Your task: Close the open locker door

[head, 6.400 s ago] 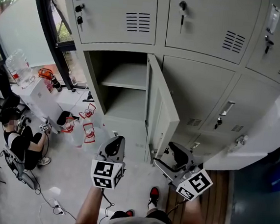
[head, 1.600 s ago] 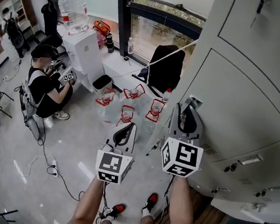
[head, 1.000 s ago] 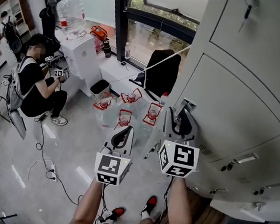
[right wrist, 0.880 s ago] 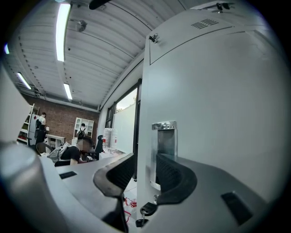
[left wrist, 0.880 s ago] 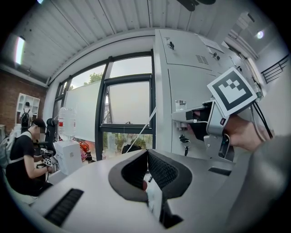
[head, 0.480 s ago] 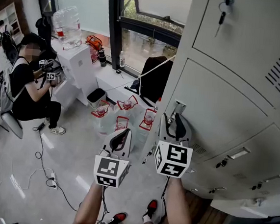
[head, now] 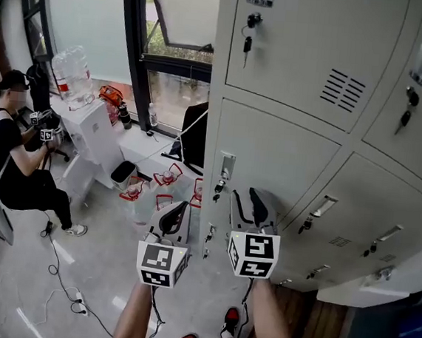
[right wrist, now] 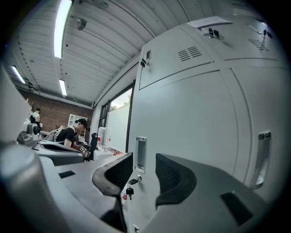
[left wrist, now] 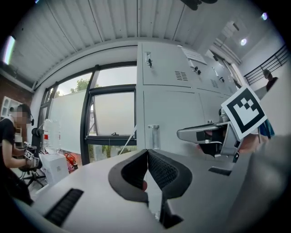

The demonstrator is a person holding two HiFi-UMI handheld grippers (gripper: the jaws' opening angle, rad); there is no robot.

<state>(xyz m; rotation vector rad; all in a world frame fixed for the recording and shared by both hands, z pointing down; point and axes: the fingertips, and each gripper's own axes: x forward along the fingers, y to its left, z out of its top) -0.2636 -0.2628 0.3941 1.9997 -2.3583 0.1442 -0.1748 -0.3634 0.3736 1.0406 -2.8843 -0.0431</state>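
The grey locker door (head: 271, 159) lies flush in the bank of lockers, its recessed handle (head: 226, 166) at the left edge with a key (head: 218, 191) hanging below it. My right gripper (head: 250, 204) is just in front of the door's lower part, jaws apart with nothing between them. In the right gripper view the handle (right wrist: 141, 154) and key (right wrist: 129, 191) show beyond the open right gripper (right wrist: 144, 166). My left gripper (head: 173, 217) hangs to the left of the door, touching nothing. In the left gripper view the left gripper (left wrist: 147, 152) has its pads pressed together and empty.
Closed lockers fill the right and top, one with a key (head: 248, 27). A seated person (head: 11, 160), a white water dispenser (head: 88, 134), a black chair (head: 194, 137), red-rimmed items (head: 167, 175) and a cable (head: 59, 276) lie on the floor at the left.
The door stood wide open several seconds ago and is now flush with the others. Over the last second the view swung to face the lockers, and the right gripper dropped below the handle.
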